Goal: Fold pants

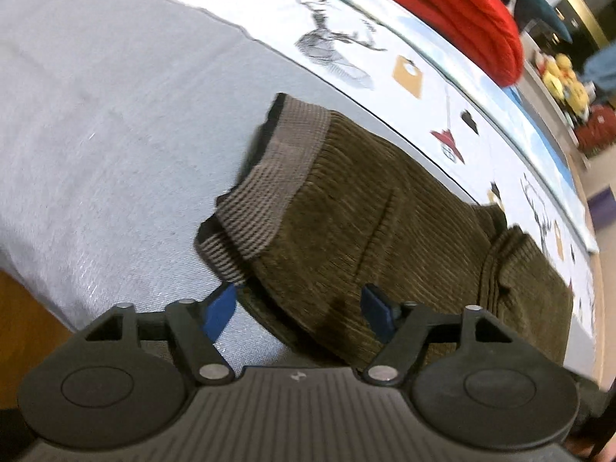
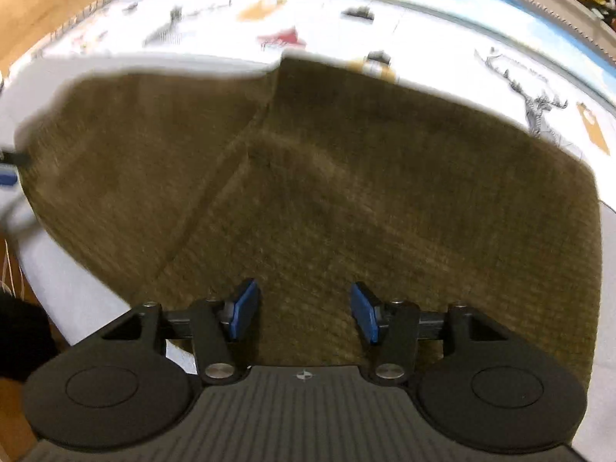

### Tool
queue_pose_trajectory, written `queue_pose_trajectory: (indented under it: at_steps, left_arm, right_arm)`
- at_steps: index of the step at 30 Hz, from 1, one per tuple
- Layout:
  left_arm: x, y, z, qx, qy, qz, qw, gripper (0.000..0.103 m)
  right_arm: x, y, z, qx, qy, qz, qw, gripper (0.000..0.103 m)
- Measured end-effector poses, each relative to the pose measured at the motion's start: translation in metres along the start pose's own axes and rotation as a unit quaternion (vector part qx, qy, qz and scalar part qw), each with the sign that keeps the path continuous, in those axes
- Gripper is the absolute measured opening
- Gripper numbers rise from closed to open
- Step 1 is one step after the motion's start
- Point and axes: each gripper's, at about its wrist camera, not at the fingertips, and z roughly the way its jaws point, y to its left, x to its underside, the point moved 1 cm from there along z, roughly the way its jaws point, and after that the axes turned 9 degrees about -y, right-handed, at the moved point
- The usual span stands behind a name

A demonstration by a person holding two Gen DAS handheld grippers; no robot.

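Pants (image 1: 346, 208) laid folded on the bed (image 1: 96, 115) — both hand-held grippers, left (image 1: 298, 308) and right (image 2: 304, 313), held wide apart, nothing gripped, likely released.

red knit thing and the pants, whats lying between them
Left wrist view: only the printed sheet lies between the red knit and the pants.

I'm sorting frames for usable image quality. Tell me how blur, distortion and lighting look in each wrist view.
Left wrist view: the pants show crisp corduroy ribs, edges only slightly soft; fisheye bends the printed sheet into an arc; the red knit is softer. Right wrist view: the pants are smeared by motion blur, ribs barely readable, while the right gripper stays sharp. Lighting is even, without glare.
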Motion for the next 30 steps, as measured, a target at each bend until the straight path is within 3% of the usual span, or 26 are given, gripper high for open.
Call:
queue_pose_trajectory:
  at_steps: [6, 13, 17, 20, 24, 27, 29, 30]
  left_arm:
    - [0.000, 0.015, 0.022, -0.003, 0.028, -0.073, 0.9970, 0.083]
    - [0.001, 0.001, 0.036, -0.020, -0.002, -0.043, 0.9989, 0.084]
    - [0.000, -0.009, 0.026, -0.051, -0.035, -0.010, 0.9981, 0.044]
    - [-0.004, -0.031, 0.007, -0.046, -0.077, 0.021, 0.9958, 0.032]
    - [-0.004, -0.086, -0.025, 0.017, -0.146, 0.105, 0.9836, 0.025]
    - [0.004, -0.134, -0.041, 0.109, -0.156, 0.149, 0.9702, 0.018]
    - [0.018, -0.170, -0.047, 0.178, -0.144, 0.179, 0.9568, 0.000]
    - [0.029, -0.190, -0.051, 0.227, -0.135, 0.195, 0.9446, 0.000]
  right_arm:
    - [0.000, -0.001, -0.003, -0.006, -0.002, 0.006, 1.000, 0.057]
    - [0.004, -0.010, -0.004, -0.015, -0.004, 0.013, 1.000, 0.058]
    - [0.008, -0.012, -0.008, -0.019, -0.005, 0.014, 1.000, 0.058]
    - [0.009, -0.014, -0.013, -0.018, -0.009, 0.016, 1.000, 0.058]
    - [0.008, -0.025, -0.026, 0.020, -0.045, 0.036, 0.998, 0.056]
    - [0.010, -0.050, -0.041, 0.056, -0.089, 0.089, 0.990, 0.056]
    - [0.015, -0.071, -0.050, 0.083, -0.108, 0.131, 0.982, 0.056]
    - [0.019, -0.080, -0.055, 0.095, -0.116, 0.150, 0.977, 0.056]
